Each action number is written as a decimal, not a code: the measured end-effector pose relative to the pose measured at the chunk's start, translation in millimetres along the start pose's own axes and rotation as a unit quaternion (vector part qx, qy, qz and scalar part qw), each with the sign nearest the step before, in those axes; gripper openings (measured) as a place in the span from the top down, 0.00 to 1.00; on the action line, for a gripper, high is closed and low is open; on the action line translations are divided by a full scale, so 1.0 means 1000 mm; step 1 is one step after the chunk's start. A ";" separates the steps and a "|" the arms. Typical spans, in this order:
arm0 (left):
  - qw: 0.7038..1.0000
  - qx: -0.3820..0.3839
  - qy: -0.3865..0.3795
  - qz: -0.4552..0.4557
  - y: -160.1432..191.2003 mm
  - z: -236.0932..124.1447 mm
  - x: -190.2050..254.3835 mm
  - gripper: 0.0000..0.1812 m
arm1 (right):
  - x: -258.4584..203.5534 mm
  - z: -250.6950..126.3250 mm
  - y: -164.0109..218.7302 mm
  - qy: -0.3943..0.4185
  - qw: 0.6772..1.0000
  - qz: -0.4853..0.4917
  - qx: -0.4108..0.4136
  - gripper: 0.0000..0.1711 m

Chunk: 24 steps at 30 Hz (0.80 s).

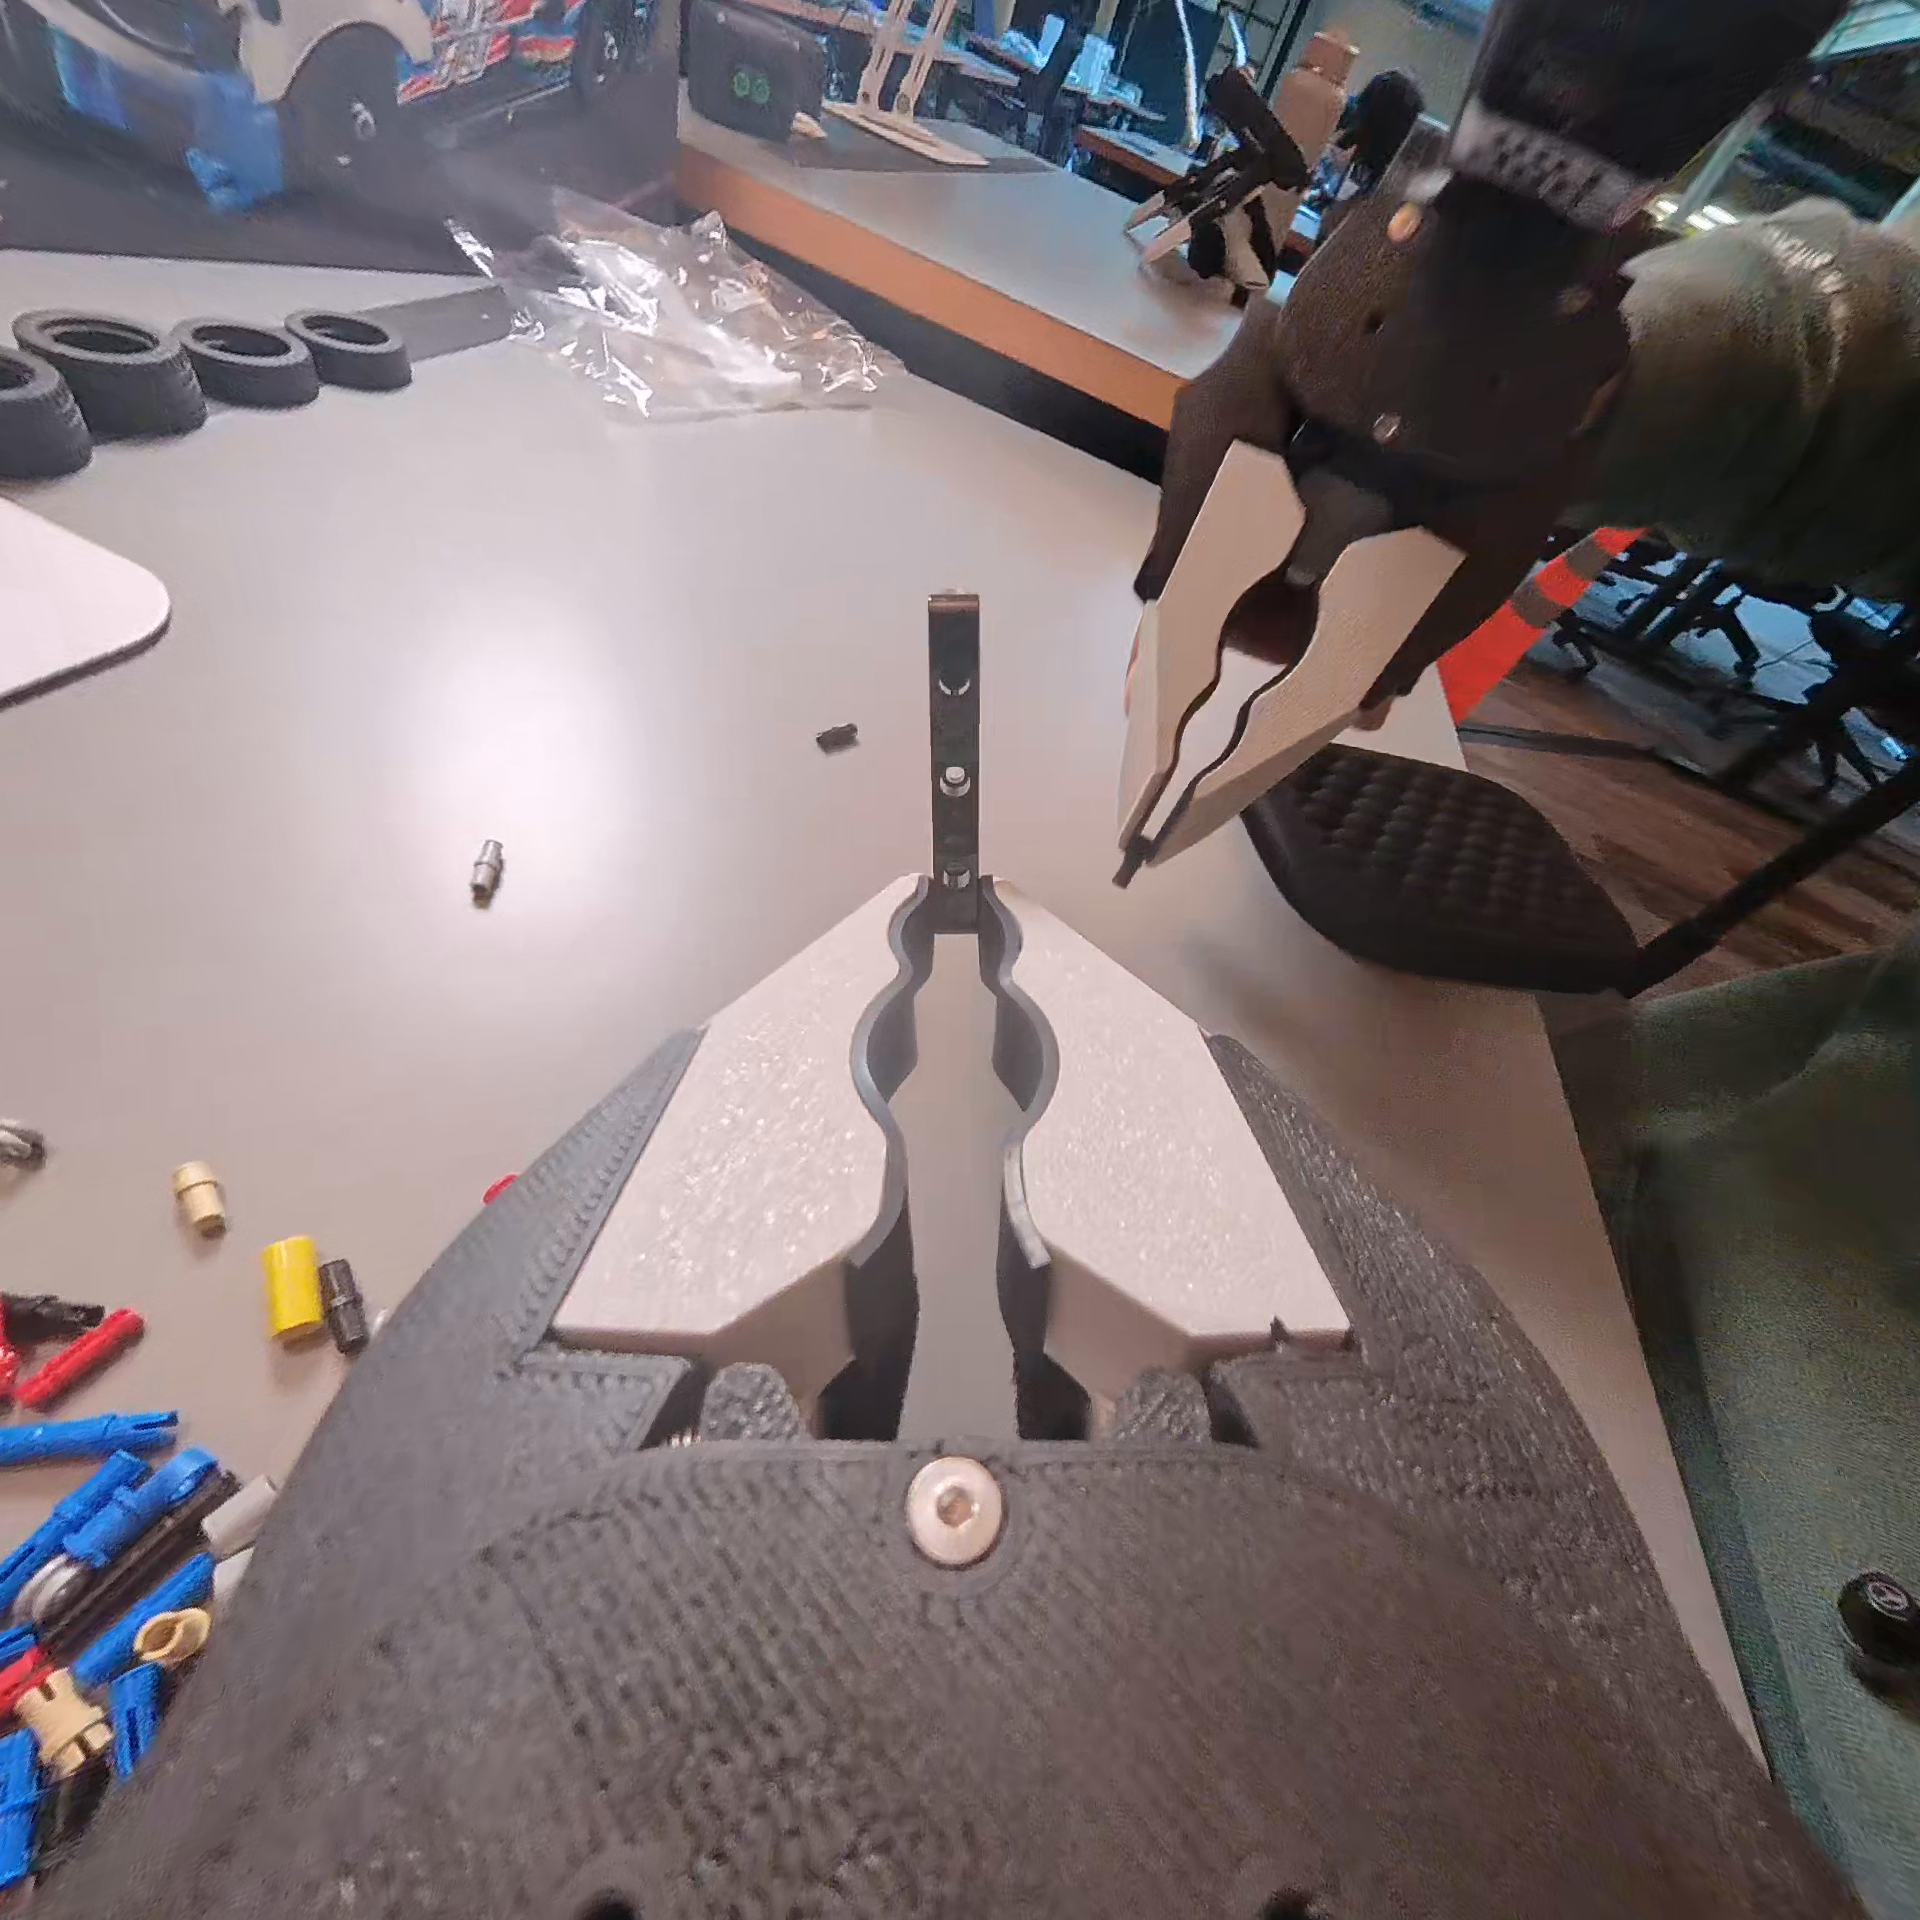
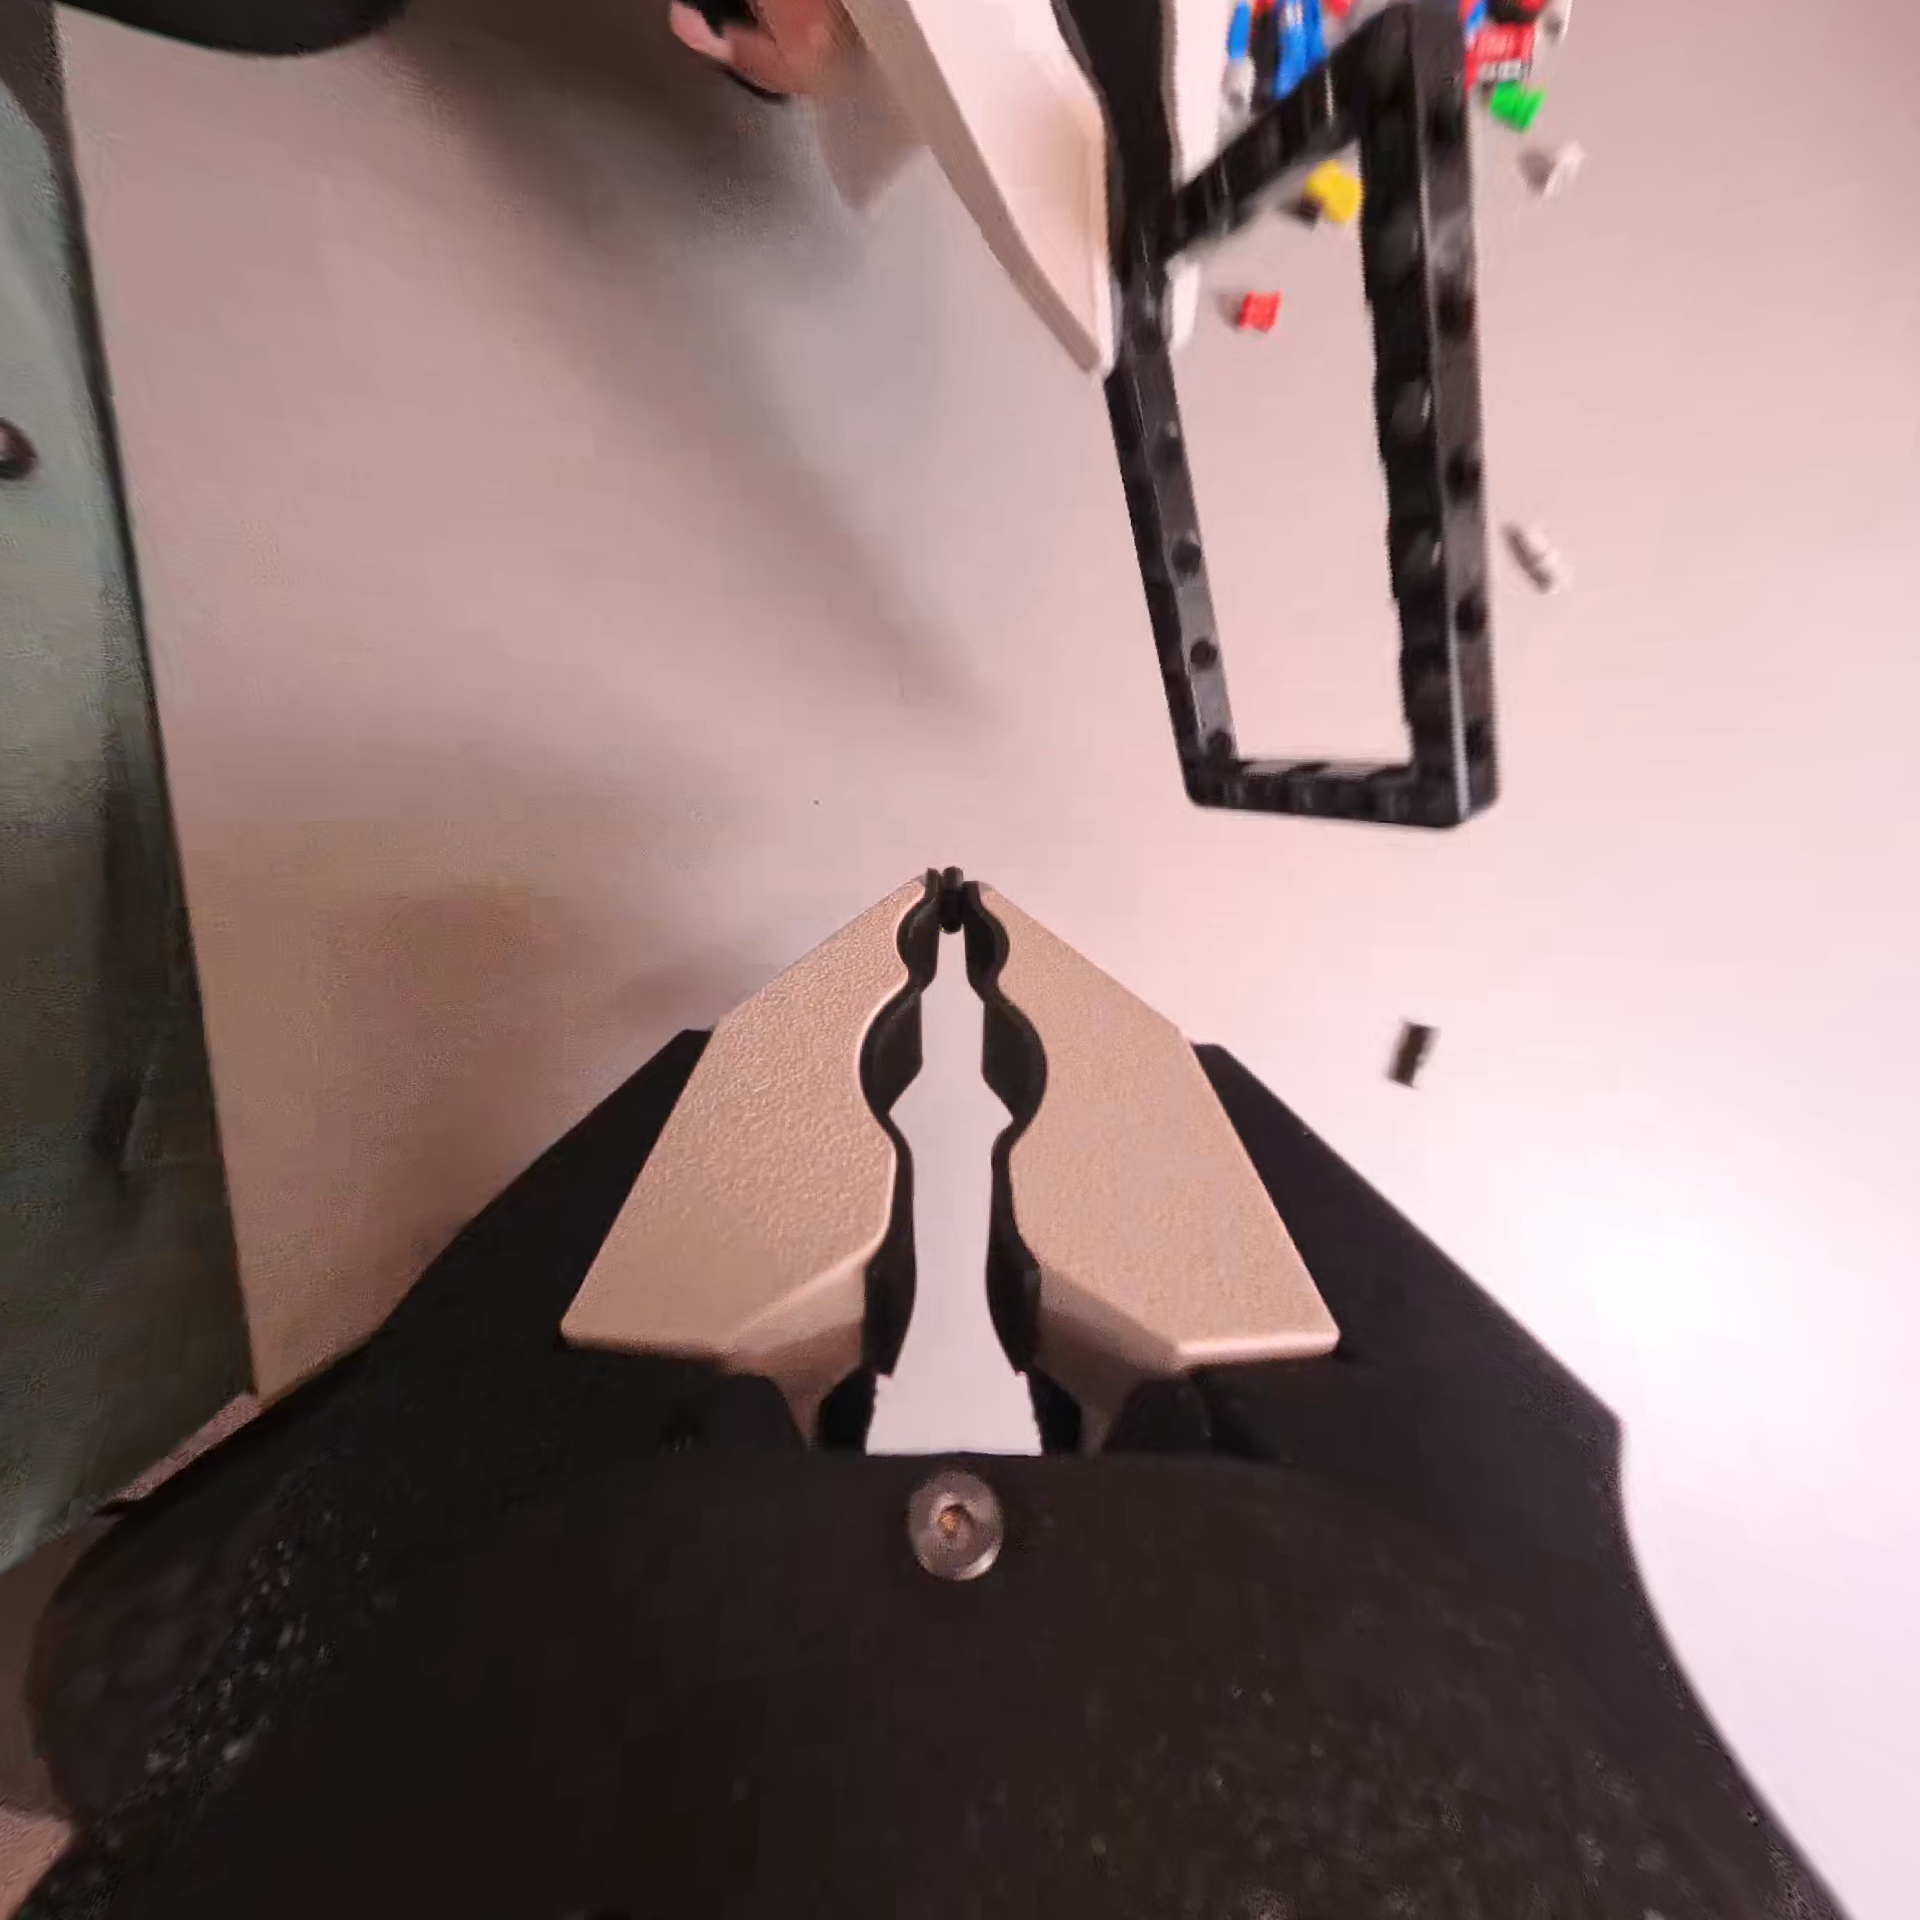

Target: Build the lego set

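The left gripper (image 1: 954, 891) clamps a black frame (image 1: 956, 748); the right gripper (image 2: 948, 896), at its 2 o'clock, pinches a tiny black pin (image 2: 947, 891). A misaligned push could pop the pin loose.

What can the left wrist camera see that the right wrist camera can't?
Only the left wrist view shows the black tyres, the plastic bag and the blue pieces. Only the right wrist view shows that the black frame is a whole rectangle. Both show the left gripper shut on the frame, the right gripper pinching a small black pin, and the table.
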State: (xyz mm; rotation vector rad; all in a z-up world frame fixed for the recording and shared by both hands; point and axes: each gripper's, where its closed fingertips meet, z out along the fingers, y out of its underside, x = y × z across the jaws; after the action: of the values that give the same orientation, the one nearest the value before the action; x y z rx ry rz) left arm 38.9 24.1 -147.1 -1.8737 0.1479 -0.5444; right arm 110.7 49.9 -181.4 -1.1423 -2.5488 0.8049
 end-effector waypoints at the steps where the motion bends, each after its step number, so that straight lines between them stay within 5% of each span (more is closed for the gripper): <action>1: 1.000 -0.003 -0.002 -0.002 0.002 0.001 -0.002 0.97 | 0.002 0.006 0.007 -0.004 1.000 0.011 0.004 0.99; 6: 1.000 -0.011 -0.013 0.003 0.006 0.001 -0.007 0.97 | 0.013 0.024 0.040 0.014 0.999 0.015 -0.031 0.99; 24: 1.000 -0.025 0.010 -0.015 0.015 0.005 -0.006 0.97 | 0.014 0.021 0.047 0.055 0.997 0.039 0.024 0.86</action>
State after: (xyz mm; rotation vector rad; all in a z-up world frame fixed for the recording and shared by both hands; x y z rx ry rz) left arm 37.7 25.3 -163.8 -1.9227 0.1494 -0.5852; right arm 121.4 77.8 -225.0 -1.2417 -2.3962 0.7949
